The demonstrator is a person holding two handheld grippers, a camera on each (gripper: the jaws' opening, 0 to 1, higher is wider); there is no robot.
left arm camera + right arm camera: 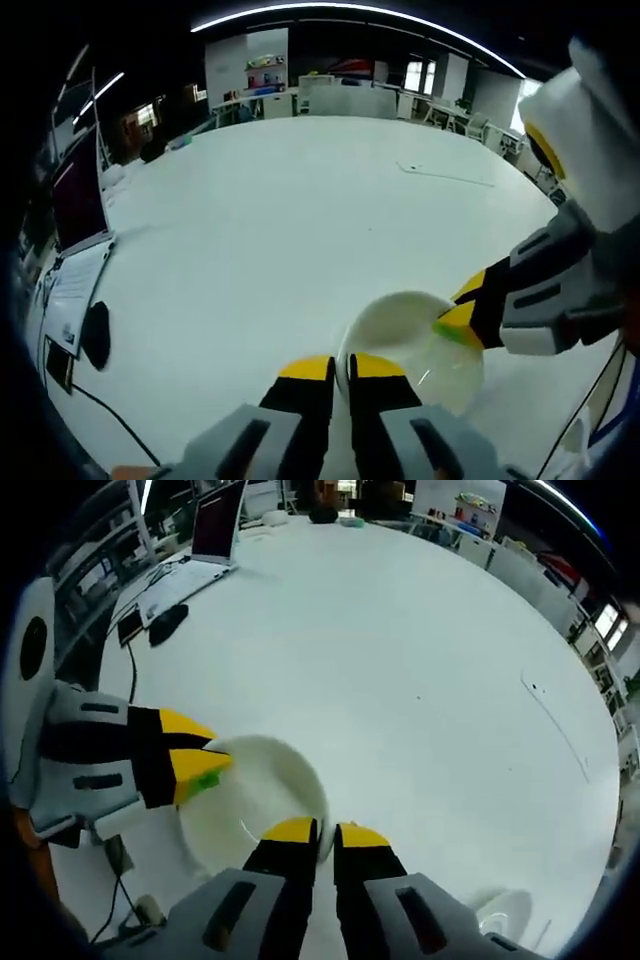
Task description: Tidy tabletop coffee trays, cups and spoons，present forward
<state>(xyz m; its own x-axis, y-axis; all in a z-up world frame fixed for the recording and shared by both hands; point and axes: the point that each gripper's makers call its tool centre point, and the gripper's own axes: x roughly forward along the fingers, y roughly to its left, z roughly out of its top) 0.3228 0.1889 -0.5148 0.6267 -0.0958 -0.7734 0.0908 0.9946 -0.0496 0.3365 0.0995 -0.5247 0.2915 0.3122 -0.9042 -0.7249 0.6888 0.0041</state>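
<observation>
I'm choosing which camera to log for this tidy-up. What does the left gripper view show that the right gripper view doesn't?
Left gripper view: the right gripper seen from outside, reaching in from the right with its tips at the rim of the white dish. Right gripper view: the left gripper seen from outside, coming in from the left, and a second white piece low on the right, too blurred to name. Shared: the white dish, the white table, the open laptop and the black mouse near it.
</observation>
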